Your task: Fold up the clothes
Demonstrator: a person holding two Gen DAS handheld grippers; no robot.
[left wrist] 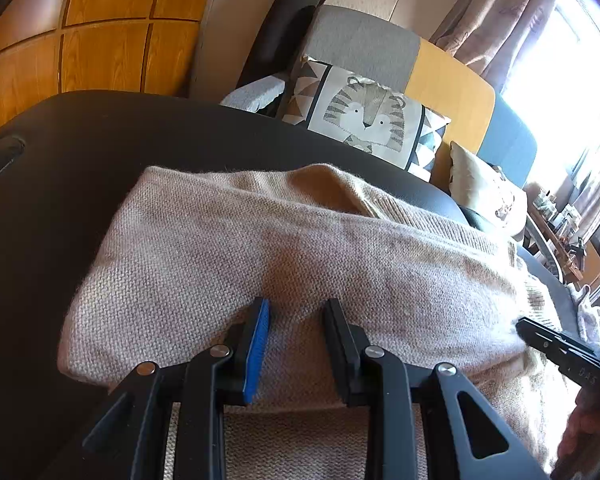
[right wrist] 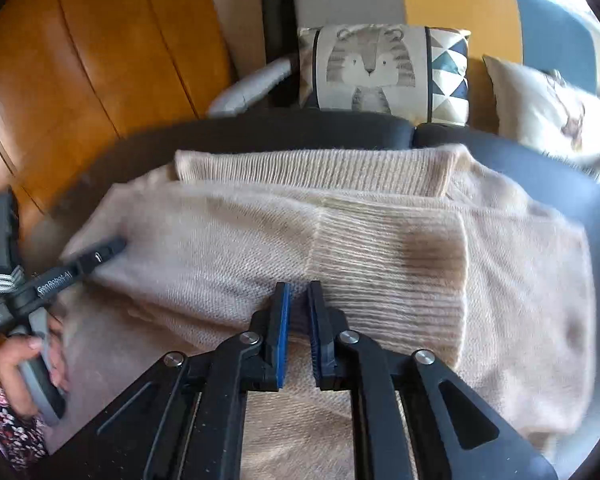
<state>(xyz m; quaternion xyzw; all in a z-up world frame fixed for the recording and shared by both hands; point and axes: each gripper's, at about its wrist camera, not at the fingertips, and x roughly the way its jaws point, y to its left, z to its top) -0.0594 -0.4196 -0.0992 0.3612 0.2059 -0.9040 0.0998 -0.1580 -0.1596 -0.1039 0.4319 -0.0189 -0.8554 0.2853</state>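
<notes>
Two grippers are working over a beige knit sweater point(right wrist: 340, 240) that is lying folded on a dark round table point(left wrist: 60, 184). The left gripper point(left wrist: 296, 308) is hovering with jaws released over a sleeve fold, while the right gripper point(right wrist: 299, 292) is keeping its jaws nearly clenched, gripping nothing, just beside the ribbed cuff point(right wrist: 392, 264). Beyond the table, a tiger cushion point(right wrist: 372, 68) is sitting on a sofa point(left wrist: 360, 48).

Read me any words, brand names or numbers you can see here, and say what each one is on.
"GenRobot.AI": side of the left gripper, right wrist view.
"1": near that gripper's tip, same view.
"DAS", partly legible: black arm of the right gripper, left wrist view.
Small print on the left gripper's grey body: too blurred.
</notes>
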